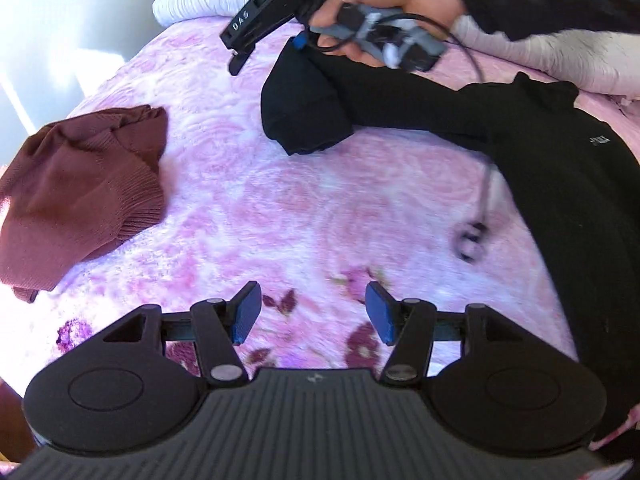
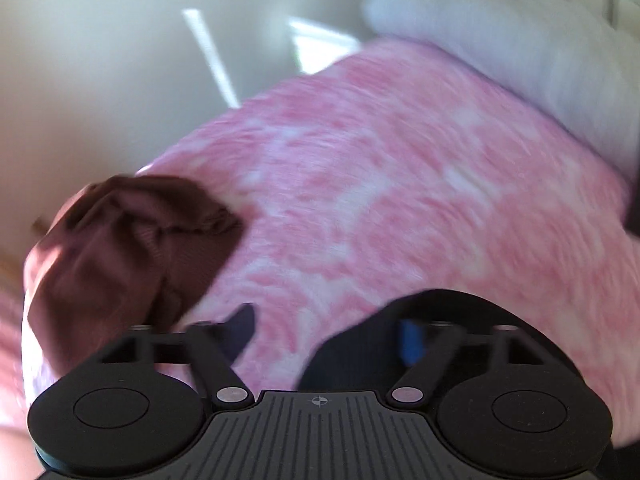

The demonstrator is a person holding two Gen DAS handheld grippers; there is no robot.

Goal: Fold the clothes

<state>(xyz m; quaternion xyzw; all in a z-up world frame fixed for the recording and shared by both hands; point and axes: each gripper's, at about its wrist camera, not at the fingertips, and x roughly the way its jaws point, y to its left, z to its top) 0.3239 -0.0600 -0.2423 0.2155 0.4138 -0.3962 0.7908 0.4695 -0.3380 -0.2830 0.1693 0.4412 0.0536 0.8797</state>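
pink bedspread [image 1: 304, 200] carries black garment [image 1: 540, 152], seemingly draped over right tool [image 2: 328, 336].

Right wrist view motion-blurred; black garment [image 2: 360, 352] hides right gripper [image 2: 328, 332] pad.

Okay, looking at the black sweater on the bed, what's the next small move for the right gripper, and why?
Probably carry the sleeve across onto the black sweater's body. The right gripper is open with its blue pad at the cuff, the sleeve stretches away from the body over the pink blanket, and the left gripper hangs open and empty.
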